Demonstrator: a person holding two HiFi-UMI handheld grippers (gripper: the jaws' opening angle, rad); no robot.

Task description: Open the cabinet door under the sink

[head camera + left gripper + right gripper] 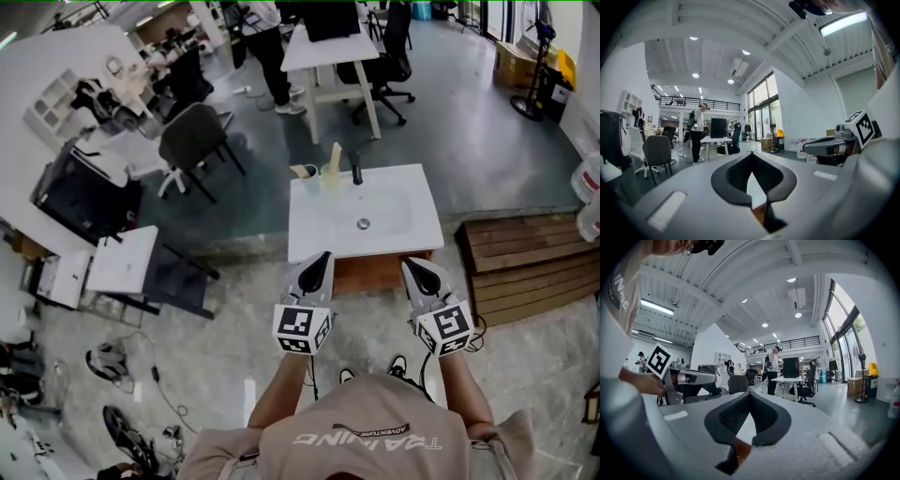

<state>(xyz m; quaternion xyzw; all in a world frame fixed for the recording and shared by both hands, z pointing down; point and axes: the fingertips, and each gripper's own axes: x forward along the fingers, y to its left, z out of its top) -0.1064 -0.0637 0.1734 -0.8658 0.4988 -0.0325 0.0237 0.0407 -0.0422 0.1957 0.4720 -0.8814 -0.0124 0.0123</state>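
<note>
Left tool (324, 256) and right tool (411, 265), both closed empty, near sink (309, 246) front edge.

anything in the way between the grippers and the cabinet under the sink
Nothing visible does. The left gripper and right gripper, both shut, point at the wooden cabinet front just under the sink top, with only a bare gap between. The door face barely shows from above.

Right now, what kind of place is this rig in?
Likely an open-plan office or lab, not a home: a white table, an office chair, and a freestanding sink set among them.
</note>
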